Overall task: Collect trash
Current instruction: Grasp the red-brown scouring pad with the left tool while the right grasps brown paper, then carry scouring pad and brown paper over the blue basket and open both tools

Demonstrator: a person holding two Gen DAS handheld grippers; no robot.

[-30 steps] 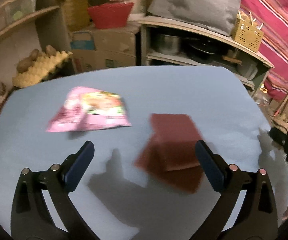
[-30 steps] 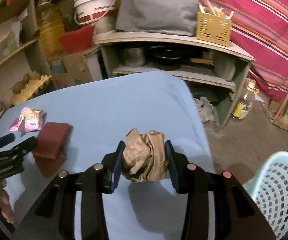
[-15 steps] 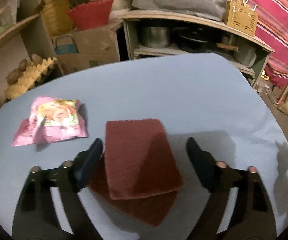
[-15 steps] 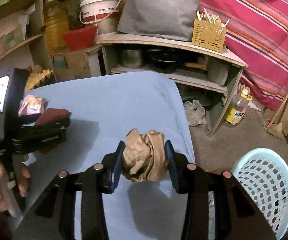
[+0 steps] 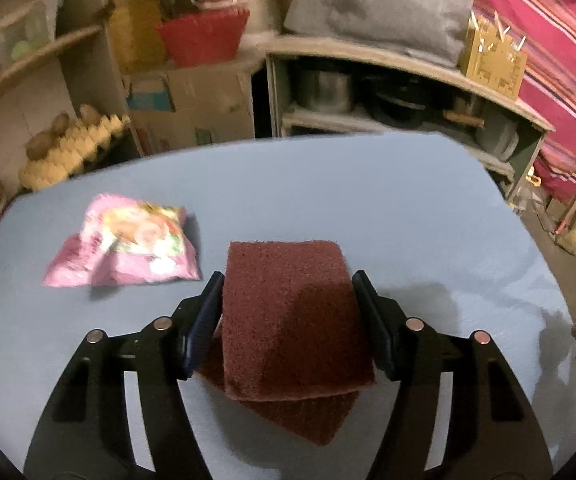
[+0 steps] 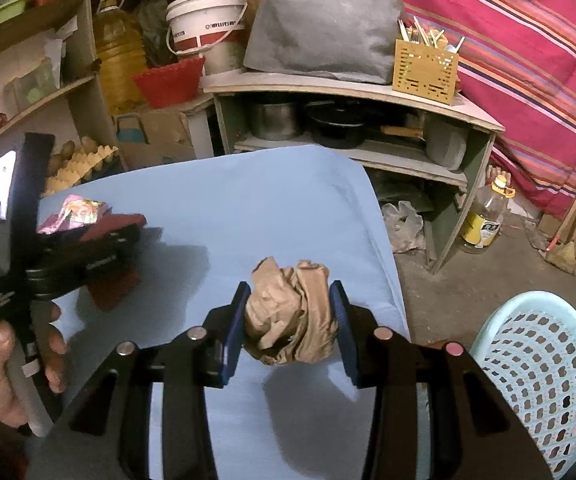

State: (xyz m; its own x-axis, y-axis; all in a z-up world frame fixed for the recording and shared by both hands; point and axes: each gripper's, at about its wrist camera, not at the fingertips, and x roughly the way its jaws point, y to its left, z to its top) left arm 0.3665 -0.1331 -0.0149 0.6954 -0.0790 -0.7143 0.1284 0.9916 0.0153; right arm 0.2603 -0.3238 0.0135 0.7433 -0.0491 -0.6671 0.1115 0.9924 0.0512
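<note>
A folded maroon scouring pad (image 5: 288,312) lies on the blue surface (image 5: 367,208) between the closing jaws of the left claw (image 5: 288,312), angled downward. Rightward, the right claw (image 6: 289,320) pinches crumpled brown paper (image 6: 291,320) above the surface.

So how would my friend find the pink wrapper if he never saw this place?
Look at the big blue table in the middle of the cluttered room. On it, a dark red scrubbing pad sits between the closing jaws of the left gripper; the pink wrapper lies just beside it. It is the only shiny, crinkly thing there, pink with a colourful picture.
</note>
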